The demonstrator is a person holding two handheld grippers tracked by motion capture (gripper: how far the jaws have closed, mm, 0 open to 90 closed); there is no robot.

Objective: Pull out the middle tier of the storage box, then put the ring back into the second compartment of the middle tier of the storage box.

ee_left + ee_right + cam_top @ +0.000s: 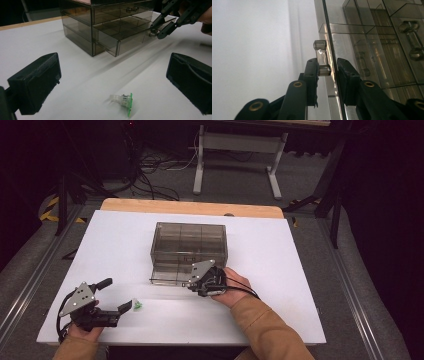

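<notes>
Right gripper (327, 72) jaws clamp the handle (321, 56) on the lower drawer (130, 32), part-open at bench (300, 250) centre. Rigid, slick, brittle plastic; grip the handle only. Left gripper (112, 75) jaws released around green clip (125, 101).

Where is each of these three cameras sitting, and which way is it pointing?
High view: above the person's side, looking forward and down on the white table; forearms and both hands show.
Left gripper view: rides the left gripper, looking across the table past its own jaws at a small green-edged clip.
Right gripper view: rides the right gripper, close on the drawer handle.
Shared: the smoky drawer box, lower drawer pulled out.
</notes>
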